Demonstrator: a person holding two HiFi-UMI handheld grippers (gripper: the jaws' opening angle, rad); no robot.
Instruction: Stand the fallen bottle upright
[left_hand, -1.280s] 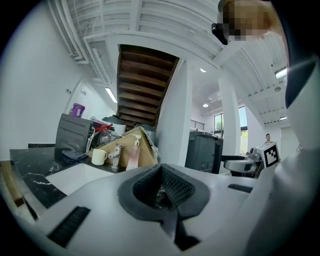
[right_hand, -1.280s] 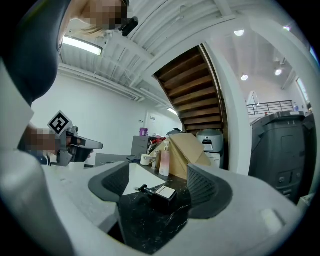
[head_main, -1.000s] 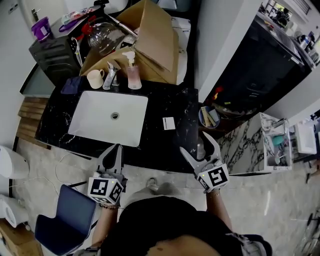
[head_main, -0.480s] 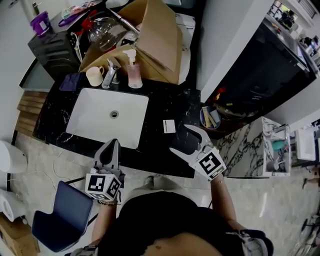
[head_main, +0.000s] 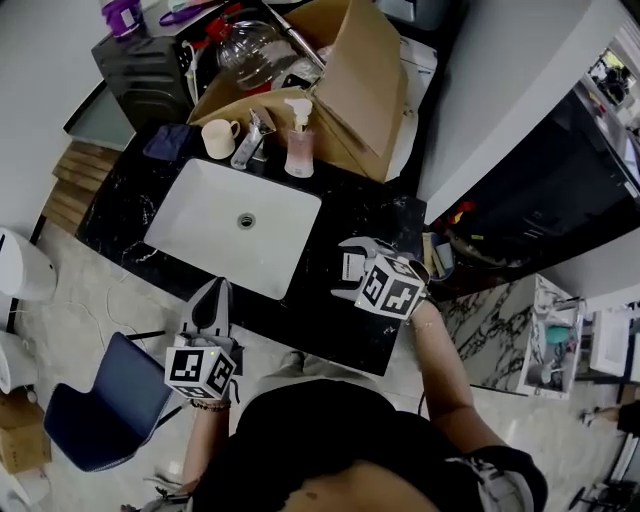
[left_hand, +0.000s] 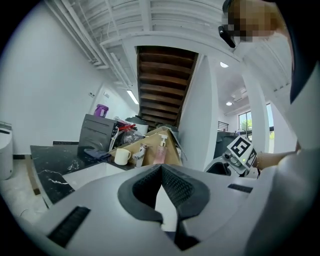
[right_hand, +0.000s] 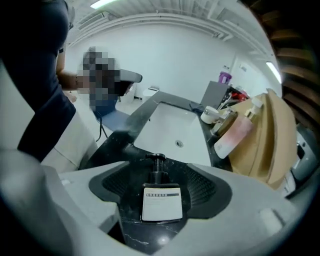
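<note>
A dark pump bottle with a white label (right_hand: 161, 202) lies flat on the black marble counter (head_main: 380, 215), right of the sink, its pump head (right_hand: 158, 161) pointing away from me. In the head view only its label (head_main: 351, 267) shows. My right gripper (right_hand: 160, 186) is open and straddles the bottle, one jaw on each side; the head view has this right gripper (head_main: 345, 268) over the bottle, marker cube behind. My left gripper (head_main: 214, 292) is shut and holds nothing, hanging at the counter's front edge below the sink. Its jaws meet in the left gripper view (left_hand: 161, 169).
A white sink (head_main: 235, 220) fills the counter's left half. Behind it stand a cream cup (head_main: 219, 138), a chrome faucet (head_main: 250, 140) and a pink pump dispenser (head_main: 299, 150), with an open cardboard box (head_main: 355, 85) further back. A blue chair (head_main: 100, 405) stands at the lower left.
My right gripper has swung from the counter's front right edge leftward and forward, turning until its open jaws straddle the lying bottle. The left gripper has stayed near the front edge.
</note>
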